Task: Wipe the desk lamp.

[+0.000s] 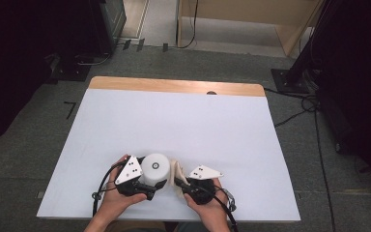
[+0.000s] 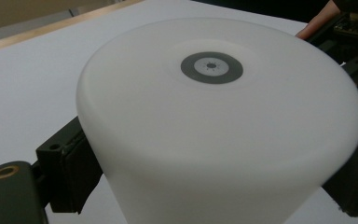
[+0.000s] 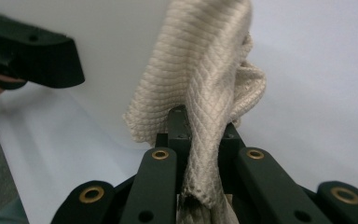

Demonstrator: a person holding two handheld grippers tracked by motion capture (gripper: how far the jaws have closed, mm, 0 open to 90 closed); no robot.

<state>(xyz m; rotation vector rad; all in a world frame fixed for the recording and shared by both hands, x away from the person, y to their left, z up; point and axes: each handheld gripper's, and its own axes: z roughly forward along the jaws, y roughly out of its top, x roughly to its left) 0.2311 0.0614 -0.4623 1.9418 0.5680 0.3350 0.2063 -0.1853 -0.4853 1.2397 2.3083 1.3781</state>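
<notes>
The white cylinder [image 1: 155,168] stands upright near the front edge of the desk [image 1: 174,121]. The left gripper [image 1: 150,189] clamps its fingers [image 2: 72,172] on its sides, probably to steady it. Just right of the cylinder, the right gripper [image 1: 179,183] pinches the beige cloth [image 3: 205,84] against its wall, apparently for wiping.

Evenly lit from above, with soft shadows on the bright white table [image 1: 174,125]; dark corners in the high view; slightly blurred close up in both gripper views.

cloth's [image 3: 200,93] lower end past frame edge
</notes>
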